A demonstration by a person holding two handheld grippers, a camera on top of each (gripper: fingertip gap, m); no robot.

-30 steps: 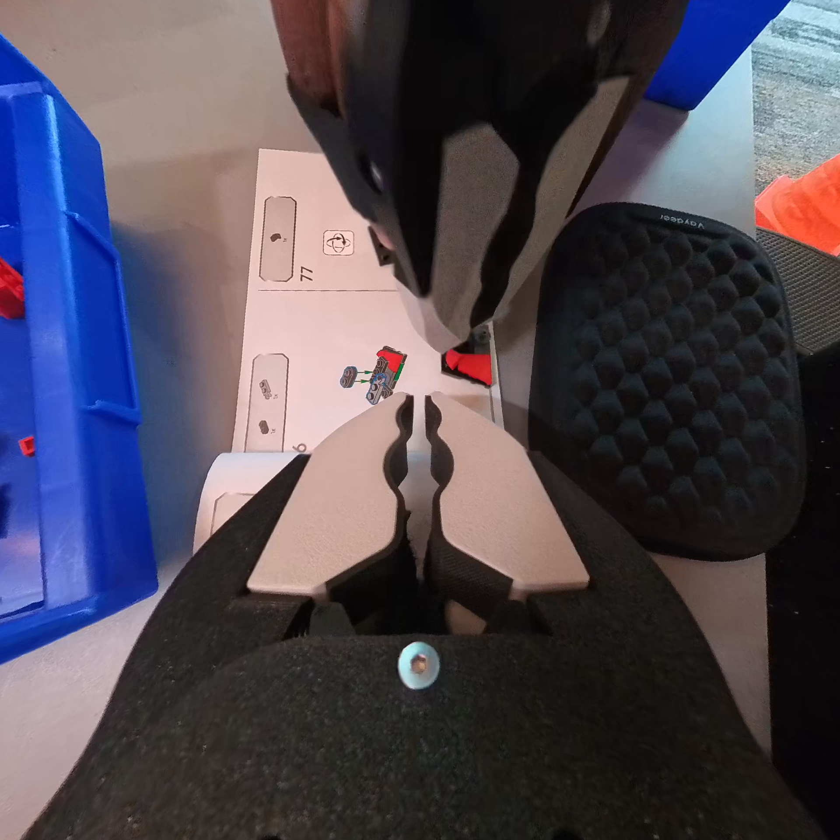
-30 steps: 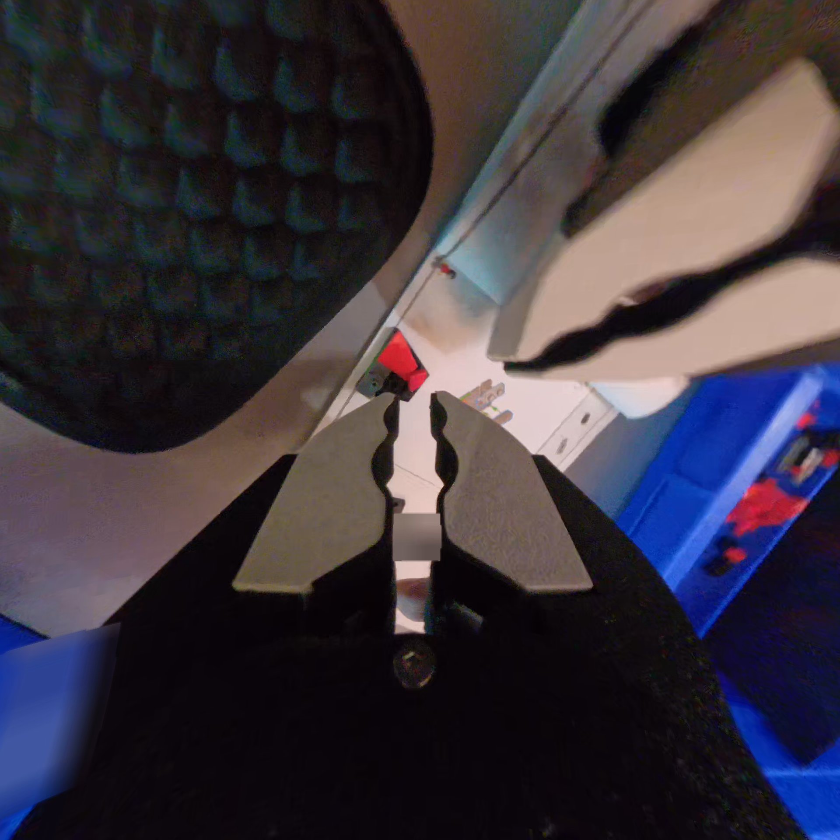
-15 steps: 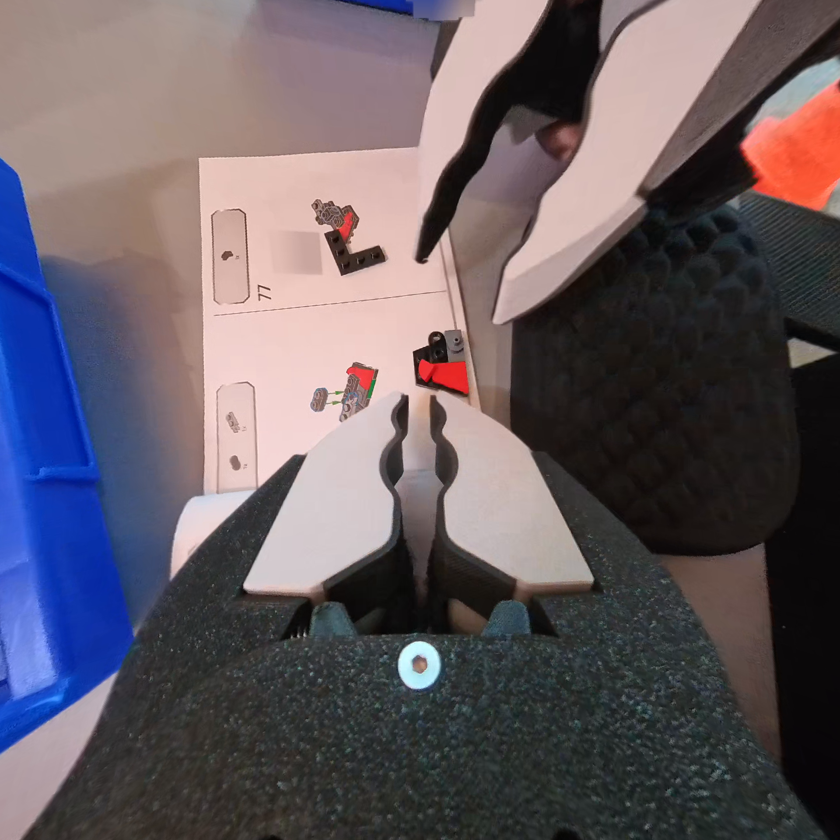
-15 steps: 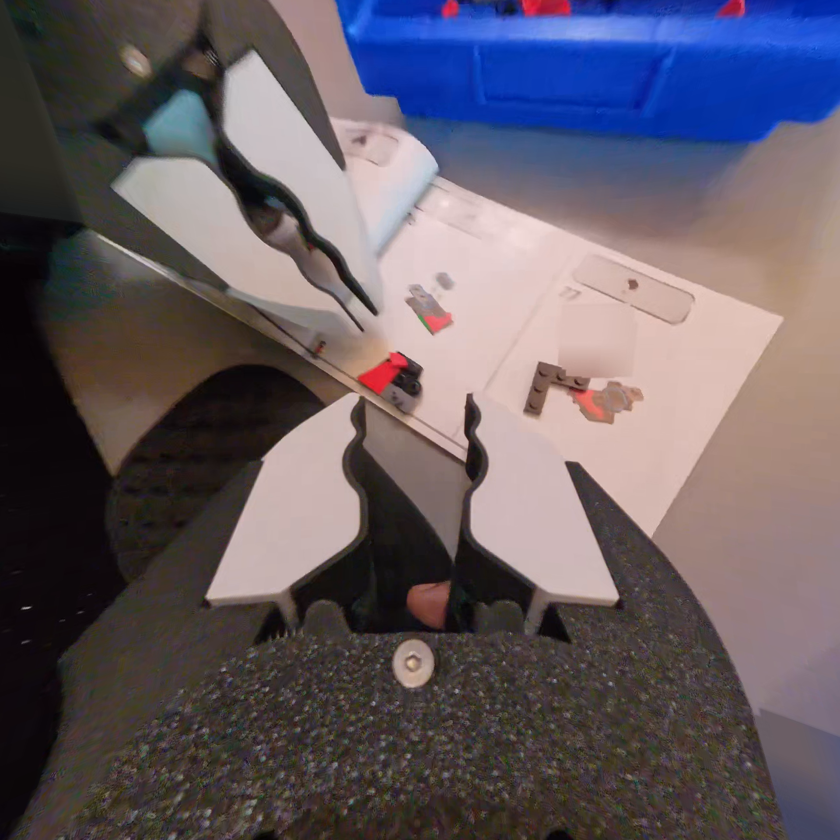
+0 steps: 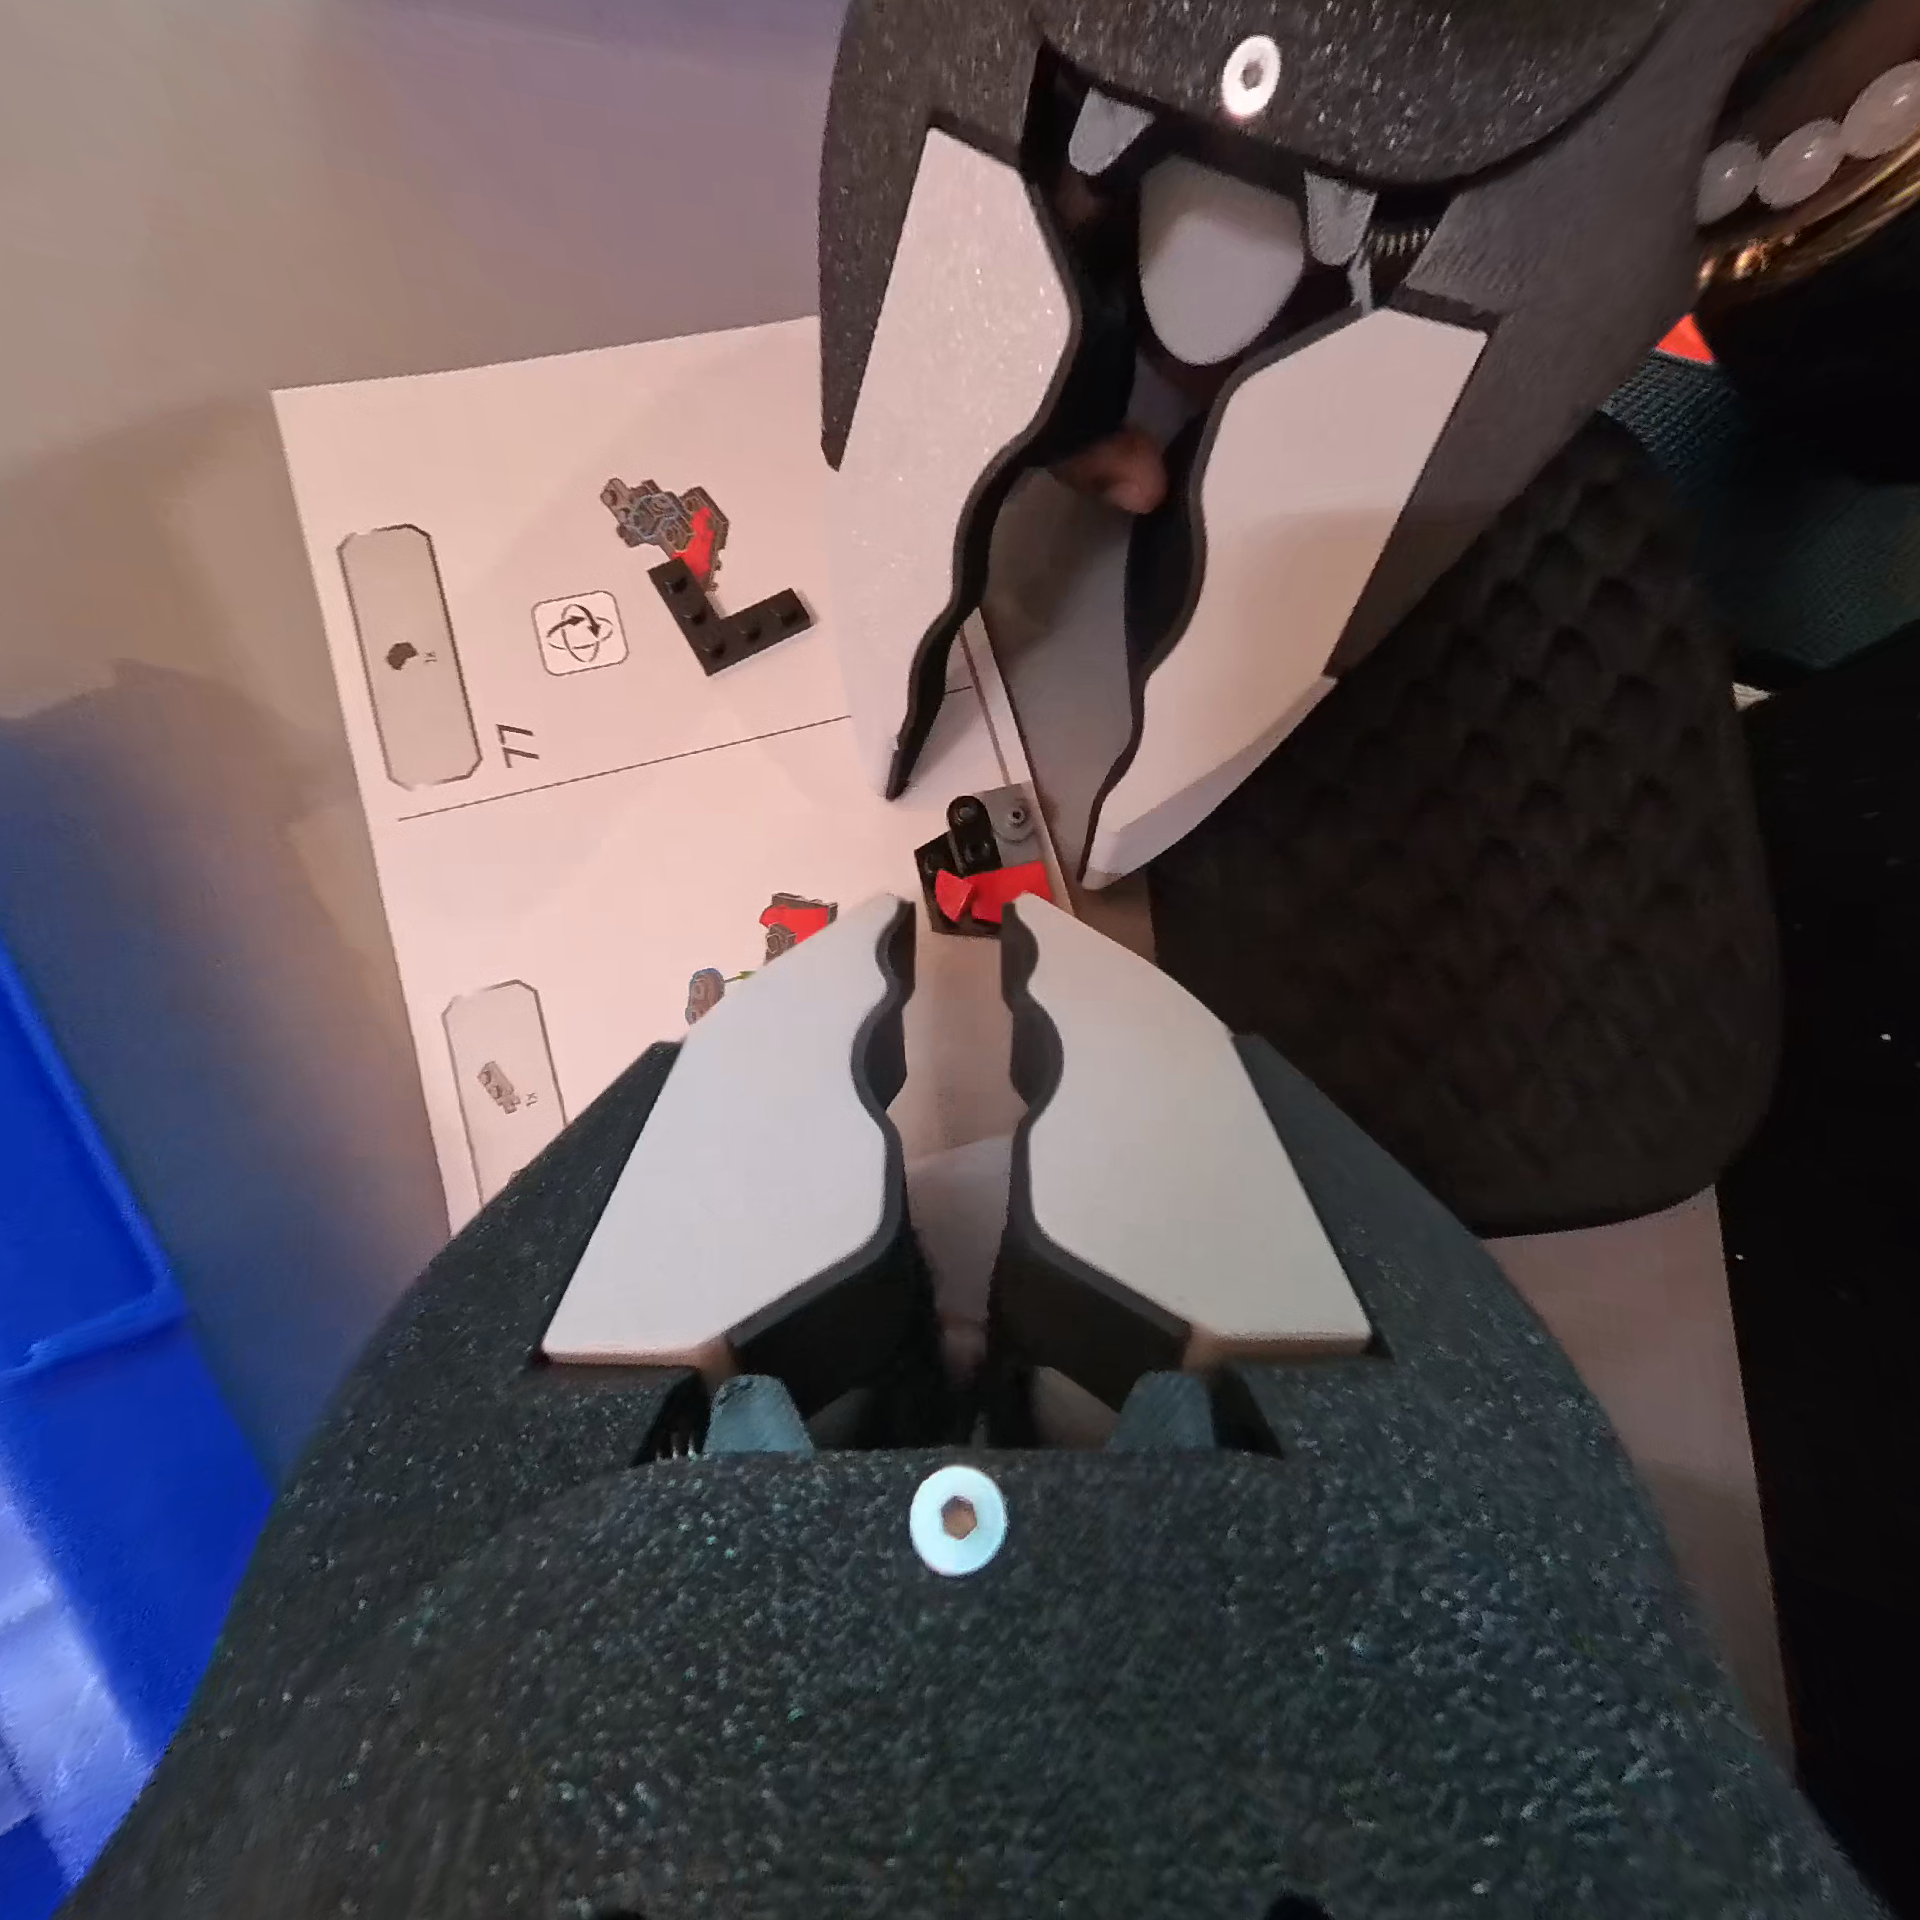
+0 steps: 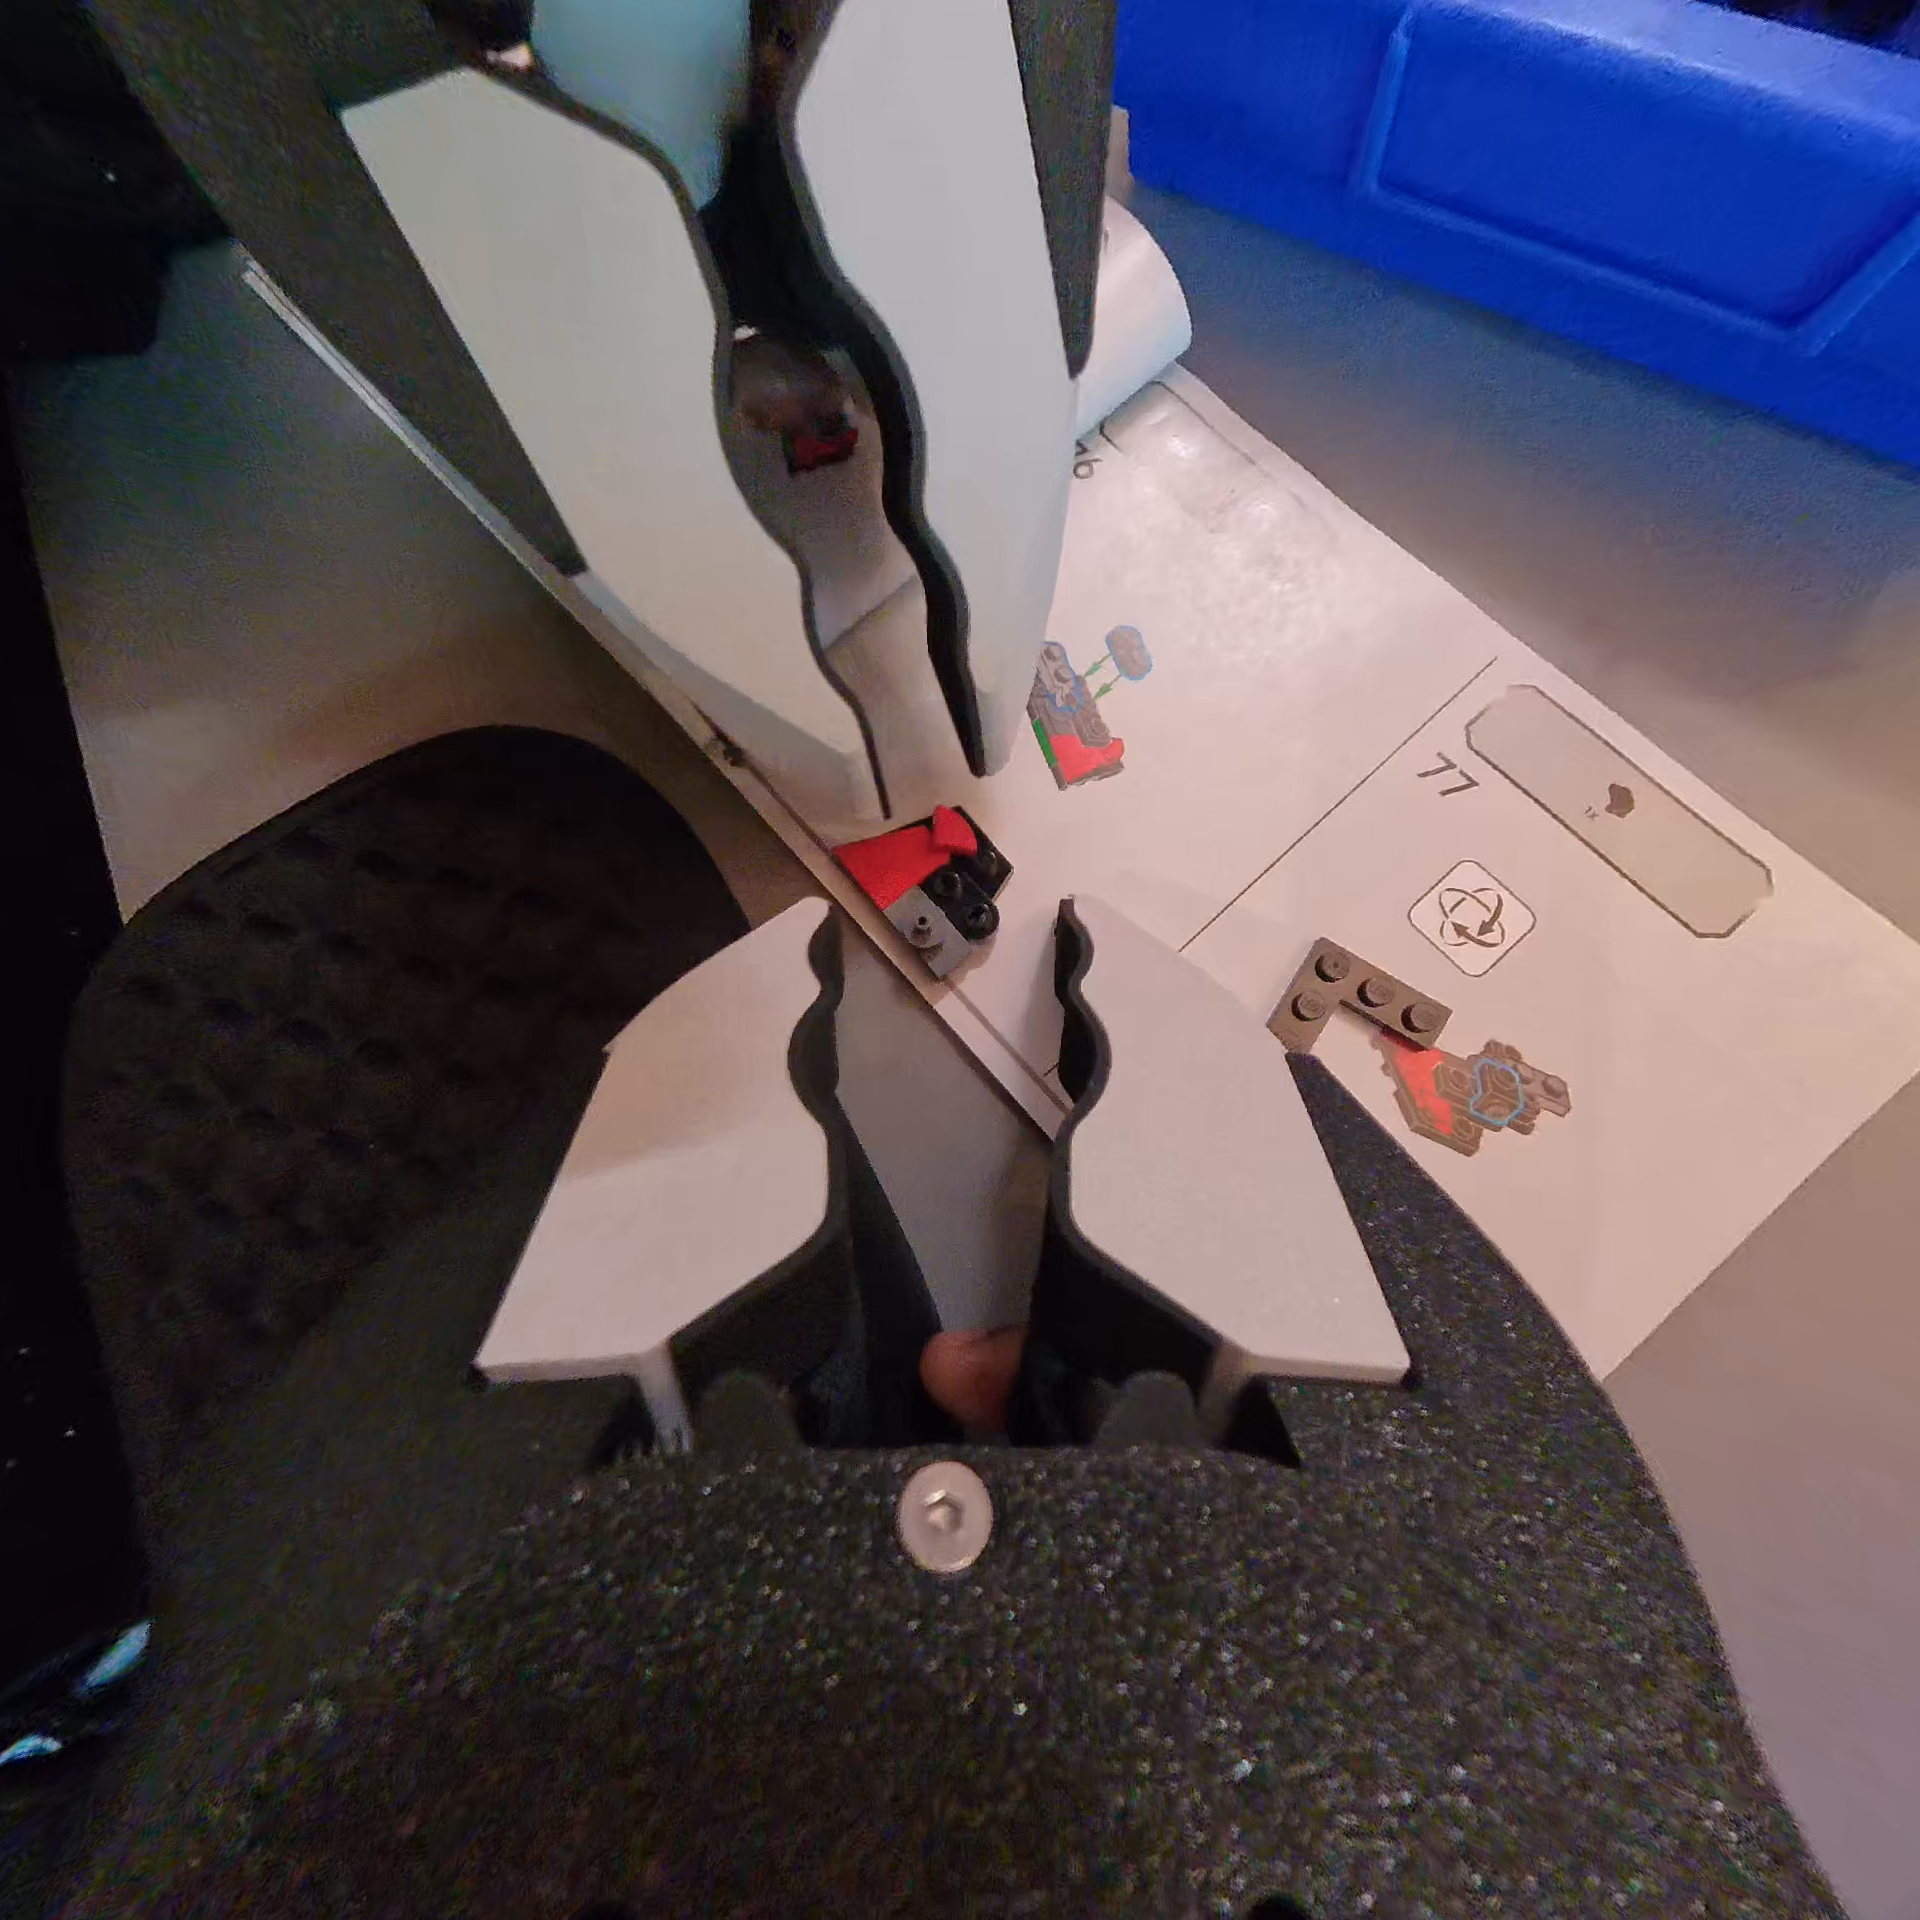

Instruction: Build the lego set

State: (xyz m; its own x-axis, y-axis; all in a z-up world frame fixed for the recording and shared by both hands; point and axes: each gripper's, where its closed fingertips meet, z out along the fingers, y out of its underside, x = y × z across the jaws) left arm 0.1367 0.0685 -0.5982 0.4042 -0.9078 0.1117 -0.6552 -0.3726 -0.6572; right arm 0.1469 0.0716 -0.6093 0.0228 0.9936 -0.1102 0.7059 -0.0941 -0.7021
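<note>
Small red-black-grey lego build (image 5: pixel 971 873) sits on the right edge of the instruction sheet (image 5: pixel 582 894), on the grey worktop (image 5: pixel 312 260). Left gripper (image 5: pixel 956 914) at 6 o'clock of the build, jaws released with a narrow gap, tips just short of the build, nothing between them. Right gripper (image 5: pixel 992 831) comes in from 12 o'clock, jaws released wider, tips either side of the sheet edge just above the build, empty. In the right wrist view the build (image 6: pixel 925 883) lies between the right gripper (image 6: pixel 940 914) at 6 and the left gripper (image 6: pixel 925 790) at 12. Black bumpy pad (image 5: pixel 1507 883) at 3 o'clock of the build, touching the sheet edge or just beside it, cannot tell which. Blue bin (image 5: pixel 73 1403) at 8 o'clock; another blue bin (image 6: pixel 1610 177) at 1 o'clock in the right view
</note>
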